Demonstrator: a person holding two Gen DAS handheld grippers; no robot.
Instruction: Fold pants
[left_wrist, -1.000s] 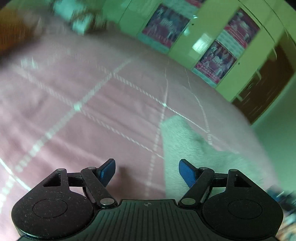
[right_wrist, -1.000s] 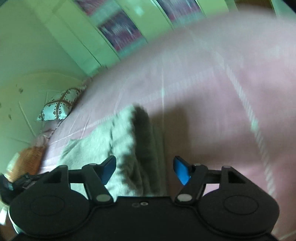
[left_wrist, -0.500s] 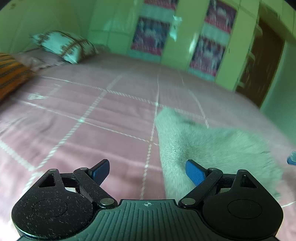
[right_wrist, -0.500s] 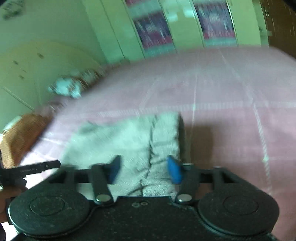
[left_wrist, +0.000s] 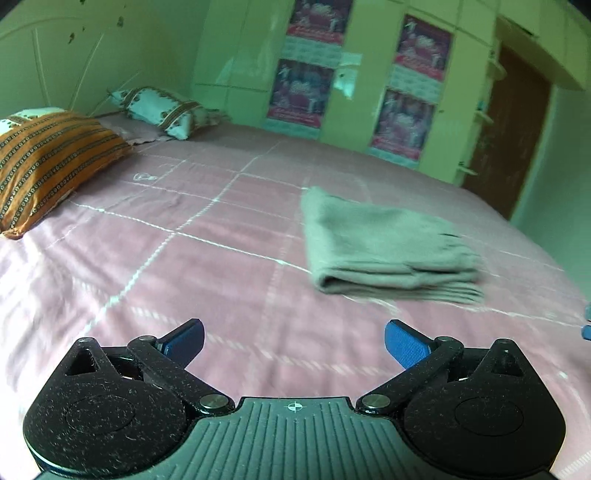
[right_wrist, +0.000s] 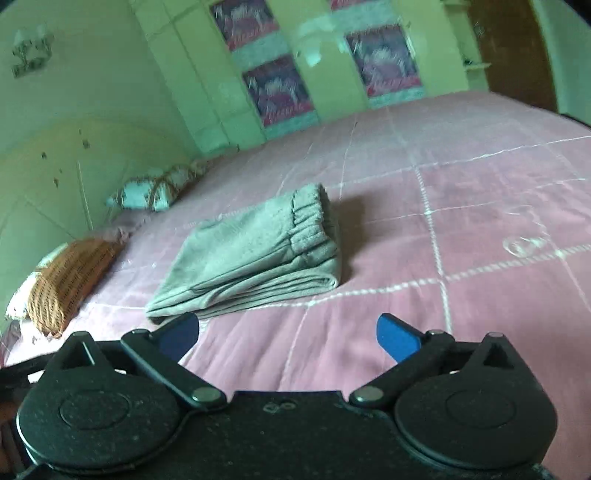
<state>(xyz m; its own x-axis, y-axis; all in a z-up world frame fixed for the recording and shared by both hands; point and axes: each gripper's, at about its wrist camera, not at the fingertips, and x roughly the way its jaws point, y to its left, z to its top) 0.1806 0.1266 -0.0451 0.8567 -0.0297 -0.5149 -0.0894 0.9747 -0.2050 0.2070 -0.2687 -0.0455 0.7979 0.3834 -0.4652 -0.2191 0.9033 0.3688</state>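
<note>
The grey pants (left_wrist: 384, 243) lie folded into a flat stack on the pink bed. In the right wrist view the pants (right_wrist: 258, 251) show their elastic waistband on top, at the far right end. My left gripper (left_wrist: 293, 338) hovers over bare sheet short of the stack, its jaws opening wide with nothing between them. My right gripper (right_wrist: 288, 334) is likewise back from the pants, its jaws opening, nothing between its blue pads. A blue fingertip of the right gripper (left_wrist: 586, 325) peeks in at the right edge of the left wrist view.
The pink checked bedsheet (left_wrist: 184, 258) spreads all around the stack. An orange striped pillow (left_wrist: 48, 162) and a white patterned pillow (left_wrist: 166, 110) lie at the headboard. Green wardrobe doors with posters (left_wrist: 406, 122) stand beyond the bed, and a brown door (left_wrist: 506, 133) is at the right.
Both grippers pulled back from the pants and rose a little, jaws spreading wider. The stack, close under the fingers before, now lies farther ahead on the sheet.
</note>
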